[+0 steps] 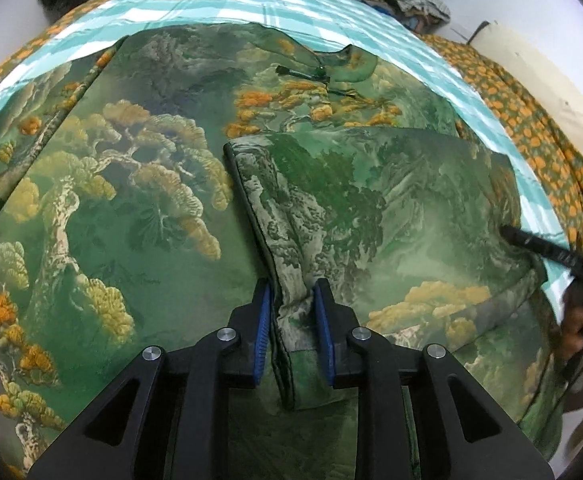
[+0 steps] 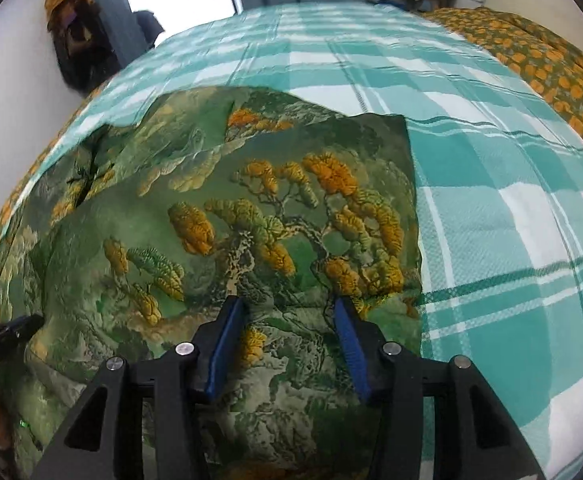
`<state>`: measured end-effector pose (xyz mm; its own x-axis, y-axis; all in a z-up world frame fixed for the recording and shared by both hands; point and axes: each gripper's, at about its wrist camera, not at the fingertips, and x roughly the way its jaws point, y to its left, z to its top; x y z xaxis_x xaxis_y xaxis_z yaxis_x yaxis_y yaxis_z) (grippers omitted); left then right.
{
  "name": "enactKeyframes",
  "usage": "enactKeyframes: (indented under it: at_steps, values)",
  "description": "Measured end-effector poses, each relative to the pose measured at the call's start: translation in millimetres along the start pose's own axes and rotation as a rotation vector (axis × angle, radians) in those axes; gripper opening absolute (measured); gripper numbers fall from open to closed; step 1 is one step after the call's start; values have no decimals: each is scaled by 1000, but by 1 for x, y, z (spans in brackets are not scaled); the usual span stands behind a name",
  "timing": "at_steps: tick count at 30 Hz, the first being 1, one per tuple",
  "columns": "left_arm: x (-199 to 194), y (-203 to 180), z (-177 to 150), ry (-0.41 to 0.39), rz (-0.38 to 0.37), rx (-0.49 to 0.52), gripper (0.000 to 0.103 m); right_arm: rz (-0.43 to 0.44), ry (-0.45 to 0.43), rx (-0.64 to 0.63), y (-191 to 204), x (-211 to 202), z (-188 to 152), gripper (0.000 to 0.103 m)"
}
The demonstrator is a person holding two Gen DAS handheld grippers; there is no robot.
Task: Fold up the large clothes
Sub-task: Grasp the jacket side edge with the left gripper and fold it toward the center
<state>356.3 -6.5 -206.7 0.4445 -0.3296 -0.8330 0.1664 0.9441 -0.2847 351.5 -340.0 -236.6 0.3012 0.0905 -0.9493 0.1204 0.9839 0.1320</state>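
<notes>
A large green garment [image 1: 139, 208] printed with pine trees and orange foliage lies spread on the bed. One part is folded over the body, its dark-piped edge [image 1: 251, 200] running toward me. My left gripper [image 1: 291, 290] is shut on that folded edge, with the cloth bunched between the blue pads. In the right wrist view my right gripper [image 2: 287, 304] stands open, pointing down at the garment [image 2: 219, 216] near its right edge, with nothing pinched between the fingers. Its black finger [image 1: 531, 242] also shows at the right of the left wrist view.
The bed has a teal and white checked sheet [image 2: 491, 152]. A green blanket with orange dots [image 2: 551, 68] lies along the right side. Piled clothes [image 1: 411, 0] sit at the far end, and dark bags [image 2: 75, 48] hang on the left wall.
</notes>
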Motion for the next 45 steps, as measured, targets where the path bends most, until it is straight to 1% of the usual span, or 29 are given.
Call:
enactKeyframes:
  at_steps: [1, 2, 5, 7, 8, 10, 11, 13, 15, 16, 18, 20, 21, 23, 24, 26, 28, 30, 32, 33, 34, 36, 38, 40, 43, 44, 45]
  values:
    - [-1, 0, -1, -5, 1, 0, 23, -5, 15, -3, 1, -6, 8, 48]
    - [1, 0, -1, -8, 1, 1, 23, -8, 3, -1, 2, -14, 12, 48]
    - [2, -2, -4, -18, 7, 3, 23, 3, -138, 10, 10, -47, 36, 48]
    - [2, -4, -4, -19, 19, 11, 23, 18, -175, 25, 14, -49, 49, 48]
    - [2, -5, -4, -19, 24, 14, 23, 27, -158, 33, 17, -41, 54, 49]
    - [2, -6, -4, -19, 30, 17, 23, 37, -86, 55, 18, -18, 57, 49]
    - [3, -6, -4, -18, 32, 15, 23, 33, -14, 75, 18, 5, 54, 49]
    - [3, -6, -4, -15, 33, 13, 23, 9, 47, 58, 22, 29, 40, 49]
    - [4, -7, -3, -14, 29, 12, 23, -15, 5, 15, 27, 29, 32, 49]
    - [4, -6, -3, -14, 27, 12, 23, -24, -2, 4, 29, 25, 29, 49]
    - [5, -5, -3, -16, 24, 10, 23, -43, -18, -22, 35, 9, 25, 49]
    - [6, -5, -4, -21, 22, 9, 23, -30, -56, -47, 41, -17, 16, 49]
    - [5, -4, -5, -24, 21, 10, 23, -6, -73, -61, 47, -34, 5, 49]
    - [7, -4, -5, -26, 22, 10, 23, 3, -72, -71, 54, -47, -14, 49]
    - [7, -4, -6, -25, 24, 10, 23, 1, -44, -77, 58, -45, -24, 49]
    - [7, -5, -6, -20, 32, 13, 23, -30, 11, -90, 62, -26, -38, 49]
    - [7, -7, -4, -8, 44, 25, 24, -42, 22, -72, 61, -10, -42, 49]
    - [4, -9, -2, 0, 46, 35, 24, -53, 23, -48, 61, -9, -39, 49]
    - [-6, -8, -3, -1, 47, 31, 34, -75, 22, -35, 63, -18, -35, 49]
    - [-12, -7, -4, -6, 50, 24, 50, -76, -4, -34, 66, -33, -36, 49]
    - [-21, -5, -8, -14, 52, 12, 69, -66, -28, -34, 71, -47, -41, 49]
    - [-42, -2, -20, -29, 40, 0, 86, -36, -74, -39, 77, -75, -56, 51]
    - [-66, 2, -39, -40, 22, 6, 87, -14, -116, -45, 82, -101, -79, 64]
    - [-88, 8, -57, -43, 15, 14, 87, 0, -162, -35, 84, -126, -110, 65]
    - [-127, 23, -84, -67, 43, 22, 88, -3, -202, -21, 89, -152, -159, 65]
    - [-139, 28, -91, -79, 59, 24, 88, -7, -211, -19, 88, -155, -164, 65]
    - [-147, 33, -95, -88, 73, 25, 90, -14, -221, -26, 90, -161, -180, 65]
